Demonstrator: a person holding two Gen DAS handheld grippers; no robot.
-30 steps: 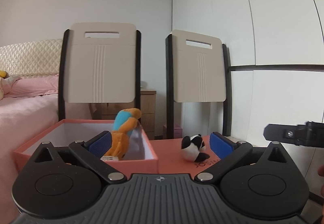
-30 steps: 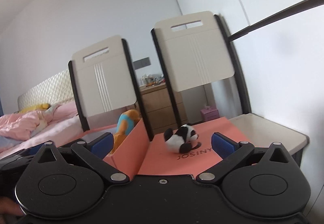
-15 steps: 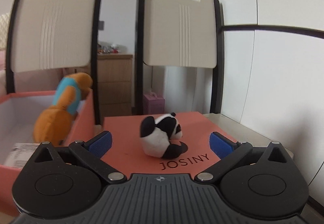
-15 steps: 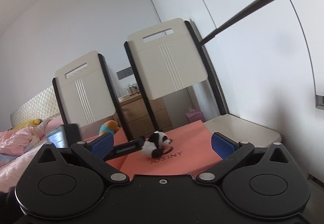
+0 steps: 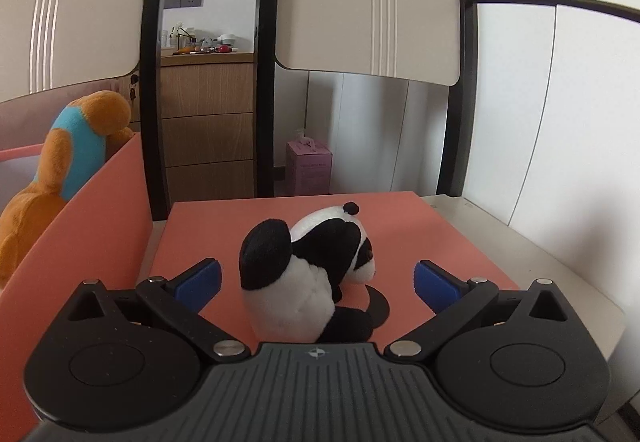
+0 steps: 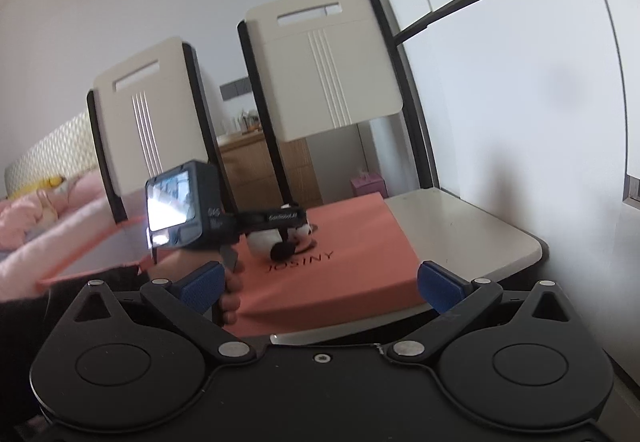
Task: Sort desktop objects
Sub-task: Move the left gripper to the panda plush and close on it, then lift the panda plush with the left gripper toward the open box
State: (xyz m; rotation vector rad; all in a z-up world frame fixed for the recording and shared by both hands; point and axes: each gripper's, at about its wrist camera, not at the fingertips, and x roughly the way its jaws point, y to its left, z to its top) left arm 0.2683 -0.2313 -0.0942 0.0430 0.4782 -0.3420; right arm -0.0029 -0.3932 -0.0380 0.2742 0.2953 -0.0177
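A small black-and-white panda plush point(image 5: 308, 274) lies on the salmon box lid point(image 5: 392, 226) marked JOSINY. My left gripper point(image 5: 318, 280) is open, its blue pads on either side of the panda without touching it. An orange and blue plush point(image 5: 60, 170) leans inside the open salmon box point(image 5: 92, 210) to the left. In the right wrist view my right gripper point(image 6: 320, 284) is open and empty, held back from the lid point(image 6: 360, 242). That view shows the left gripper's body and camera over the panda point(image 6: 266, 240), held by a hand point(image 6: 230, 292).
Two cream folding chairs point(image 5: 368, 2) stand behind the white table point(image 6: 460, 226). A wooden dresser point(image 5: 208, 122) and a small pink box point(image 5: 308, 166) sit beyond them. White wall panels point(image 5: 560, 122) close the right side. A pink bed point(image 6: 44, 214) lies far left.
My left gripper has moved forward and right, from facing the box to straddling the panda. My right gripper has pulled back and now sees the left gripper over the lid.
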